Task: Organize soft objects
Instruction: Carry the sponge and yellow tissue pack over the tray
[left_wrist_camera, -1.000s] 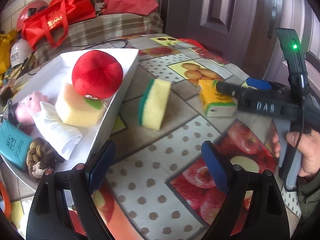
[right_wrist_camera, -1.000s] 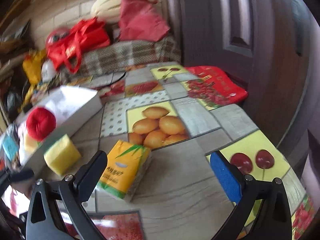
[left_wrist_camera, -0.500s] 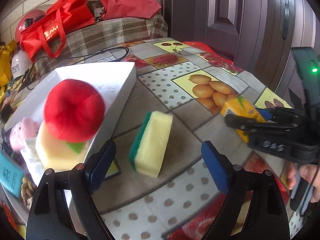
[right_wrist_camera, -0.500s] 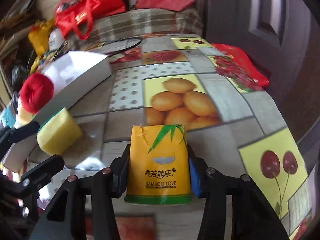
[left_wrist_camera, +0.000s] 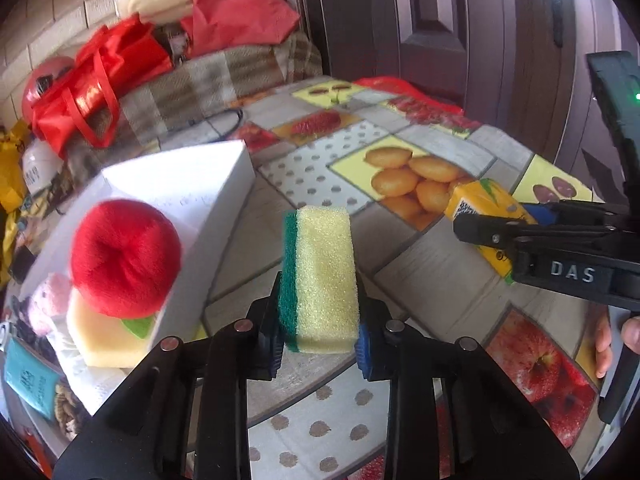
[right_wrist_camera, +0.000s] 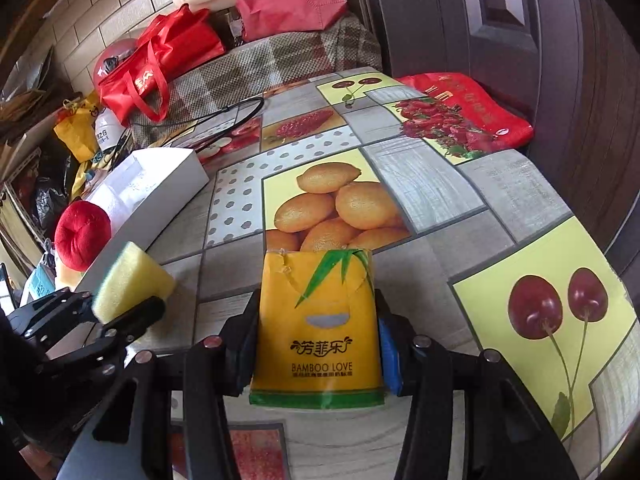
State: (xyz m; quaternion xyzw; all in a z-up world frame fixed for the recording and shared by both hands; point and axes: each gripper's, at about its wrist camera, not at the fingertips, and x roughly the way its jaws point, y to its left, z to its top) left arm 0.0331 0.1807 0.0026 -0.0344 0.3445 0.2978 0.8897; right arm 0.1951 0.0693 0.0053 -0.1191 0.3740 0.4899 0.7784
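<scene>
My left gripper [left_wrist_camera: 318, 344] is shut on a yellow sponge with a green scouring side [left_wrist_camera: 320, 276], its pads pressing both long faces. The same sponge [right_wrist_camera: 132, 280] shows at the left of the right wrist view. My right gripper [right_wrist_camera: 316, 352] is shut on an orange tissue pack [right_wrist_camera: 318, 324] printed BAMBOO LOVE; that pack [left_wrist_camera: 480, 208] also appears at the right of the left wrist view. A white box [left_wrist_camera: 224, 184] to the left holds a red plush ball [left_wrist_camera: 124, 256], a pale yellow sponge [left_wrist_camera: 104, 340], a pink plush toy [left_wrist_camera: 50, 300] and a white cloth.
The table carries a fruit-print oilcloth [right_wrist_camera: 420, 188]. A red bag [right_wrist_camera: 464, 112] lies at its far right edge and a black cable [right_wrist_camera: 224, 120] at the back. Red bags [left_wrist_camera: 96, 84] and a plaid cover sit behind. A dark door stands on the right.
My left gripper moved forward onto the yellow sponge and closed on it. My right gripper closed on the orange tissue pack half a second ago and keeps hold.
</scene>
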